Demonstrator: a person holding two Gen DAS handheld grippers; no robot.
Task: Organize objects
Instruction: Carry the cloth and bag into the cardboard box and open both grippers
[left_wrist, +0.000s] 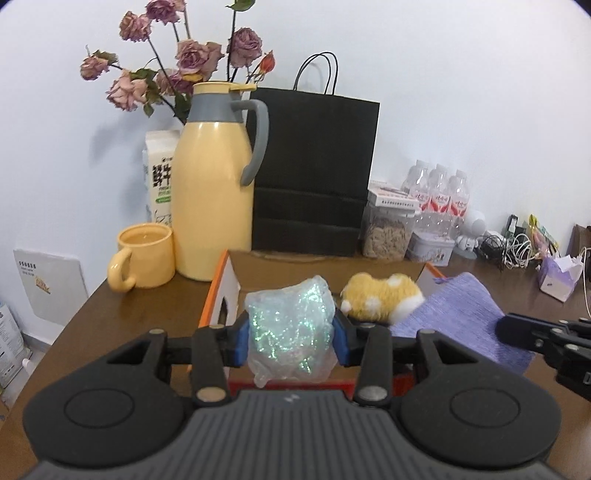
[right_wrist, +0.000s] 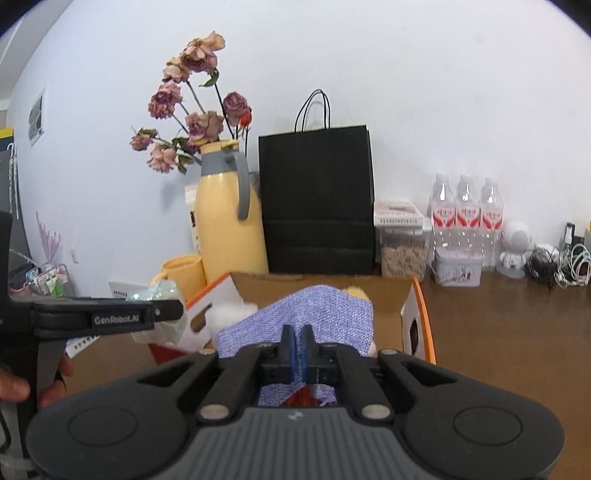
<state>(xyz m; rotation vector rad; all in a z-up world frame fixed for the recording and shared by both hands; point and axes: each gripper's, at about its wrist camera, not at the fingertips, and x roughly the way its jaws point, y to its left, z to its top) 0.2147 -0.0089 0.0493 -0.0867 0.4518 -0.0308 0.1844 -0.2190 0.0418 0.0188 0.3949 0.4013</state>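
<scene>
Left claw (left_wrist: 291, 341): part open, pads clamped on a shiny plastic bag (left_wrist: 290, 328) above the cardboard box (left_wrist: 225, 291).
Right claw (right_wrist: 298, 349): closed, pinching a purple cloth (right_wrist: 314, 314) over the box.
Plush toy (left_wrist: 382, 299): inside the box.

Plain pale wall (right_wrist: 406, 74) behind, evenly lit, soft shadows cast on it. Brown wooden bench (right_wrist: 498, 332) pushed against that wall, glossy in places. Small vent or framed panel (right_wrist: 36, 116) high at the left of the right-wrist view. Low at the left of the left-wrist view, a strip of pale floor (left_wrist: 35, 341).
</scene>
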